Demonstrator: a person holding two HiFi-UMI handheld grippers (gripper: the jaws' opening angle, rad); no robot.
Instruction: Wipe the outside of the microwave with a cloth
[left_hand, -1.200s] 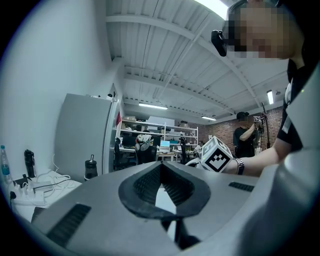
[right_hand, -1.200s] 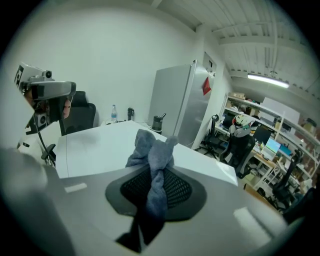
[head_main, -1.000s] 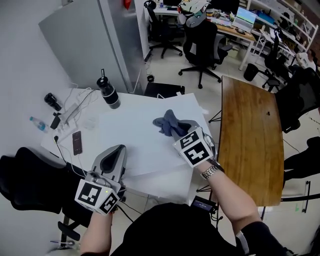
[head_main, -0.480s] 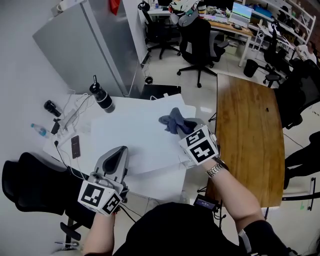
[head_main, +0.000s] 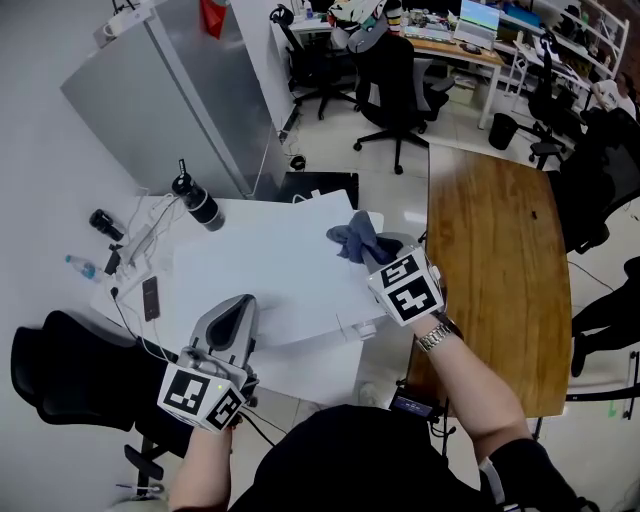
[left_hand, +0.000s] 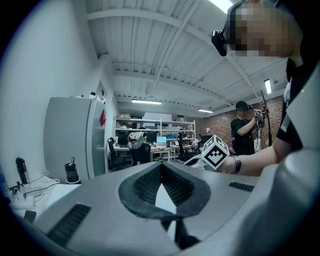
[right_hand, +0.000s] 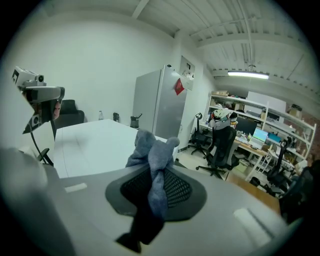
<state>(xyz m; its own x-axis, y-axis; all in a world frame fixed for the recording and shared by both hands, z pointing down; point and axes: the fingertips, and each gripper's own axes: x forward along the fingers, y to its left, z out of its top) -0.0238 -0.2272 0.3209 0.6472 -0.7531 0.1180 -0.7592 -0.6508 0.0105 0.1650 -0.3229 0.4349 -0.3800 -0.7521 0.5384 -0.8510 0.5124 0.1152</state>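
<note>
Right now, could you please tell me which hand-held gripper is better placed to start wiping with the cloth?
The right hand-held gripper: its jaws are clamped on the grey-blue cloth, over the white table near its right edge. The left hand-held gripper is shut and empty.

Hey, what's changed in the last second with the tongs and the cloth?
The right tongs, shut on the grey cloth, carried it sideways across the white table toward the edge by the wooden table. Nothing was grabbed or released. The left tongs stay shut and empty at the near edge.
</note>
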